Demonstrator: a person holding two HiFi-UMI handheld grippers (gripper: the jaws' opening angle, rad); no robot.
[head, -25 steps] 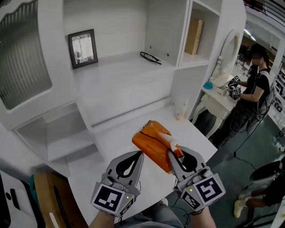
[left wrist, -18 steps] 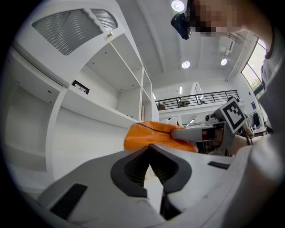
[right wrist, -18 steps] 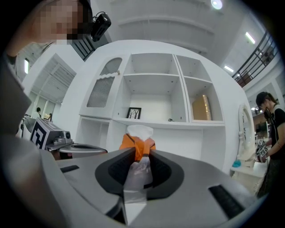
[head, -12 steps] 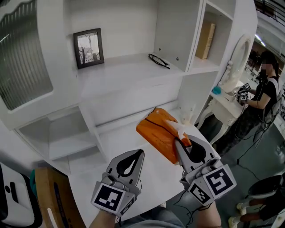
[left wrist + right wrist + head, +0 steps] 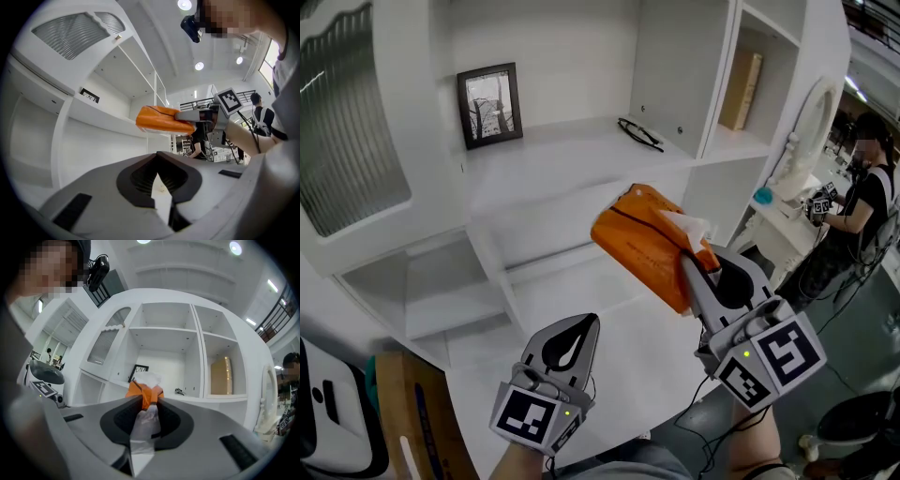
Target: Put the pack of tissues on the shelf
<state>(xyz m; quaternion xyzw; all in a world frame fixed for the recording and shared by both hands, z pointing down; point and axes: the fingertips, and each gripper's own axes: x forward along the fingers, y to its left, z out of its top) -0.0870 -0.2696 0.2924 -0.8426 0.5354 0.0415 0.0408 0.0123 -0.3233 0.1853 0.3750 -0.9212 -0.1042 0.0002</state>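
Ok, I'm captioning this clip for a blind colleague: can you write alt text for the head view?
The right tool holds an orange pack of tissues up before a white shelf bearing a picture frame and glasses. The left tool, shut and empty, hovers lower over the white desk.

No readable text, brand, number or sign on anything visible.

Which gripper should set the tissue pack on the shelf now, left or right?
Right. The right gripper holds the tissue pack up near the shelf; the left gripper hangs low, empty.
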